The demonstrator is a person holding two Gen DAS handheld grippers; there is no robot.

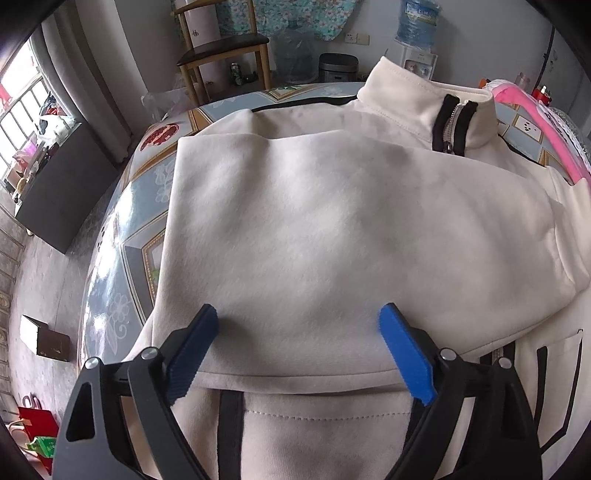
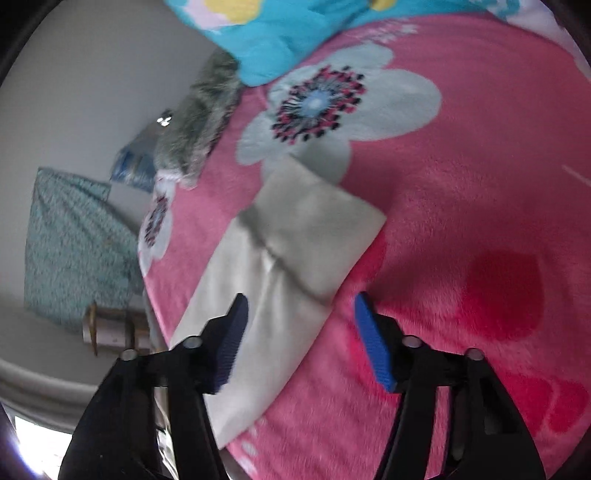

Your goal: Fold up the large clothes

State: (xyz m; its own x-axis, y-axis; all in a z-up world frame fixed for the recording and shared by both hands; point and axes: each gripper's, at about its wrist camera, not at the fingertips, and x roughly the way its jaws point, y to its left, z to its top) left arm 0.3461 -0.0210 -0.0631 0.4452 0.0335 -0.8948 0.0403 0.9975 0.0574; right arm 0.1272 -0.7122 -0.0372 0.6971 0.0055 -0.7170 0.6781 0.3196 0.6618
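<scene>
A cream zip jacket (image 1: pixel 314 221) with black trim lies on a table (image 1: pixel 122 280) covered in blue patterned cloth, its collar (image 1: pixel 424 107) at the far side. One panel is folded across the front, and its hem runs between my fingers. My left gripper (image 1: pixel 297 310) hovers over that hem, open, with fabric under it but nothing pinched. In the right wrist view, a cream sleeve (image 2: pixel 288 240) of the jacket stretches onto a pink flowered blanket (image 2: pixel 461 184). My right gripper (image 2: pixel 303 297) is open just above the sleeve's edge, one finger over the sleeve and the other over the blanket.
Beyond the table stand a wooden chair (image 1: pixel 225 48), a rice cooker (image 1: pixel 338 68) and a water dispenser bottle (image 1: pixel 417 22). A black cabinet (image 1: pixel 62 192) is at the left. A turquoise cloth (image 2: pixel 295 33) and a grey fuzzy bundle (image 2: pixel 203 122) lie on the blanket's far side.
</scene>
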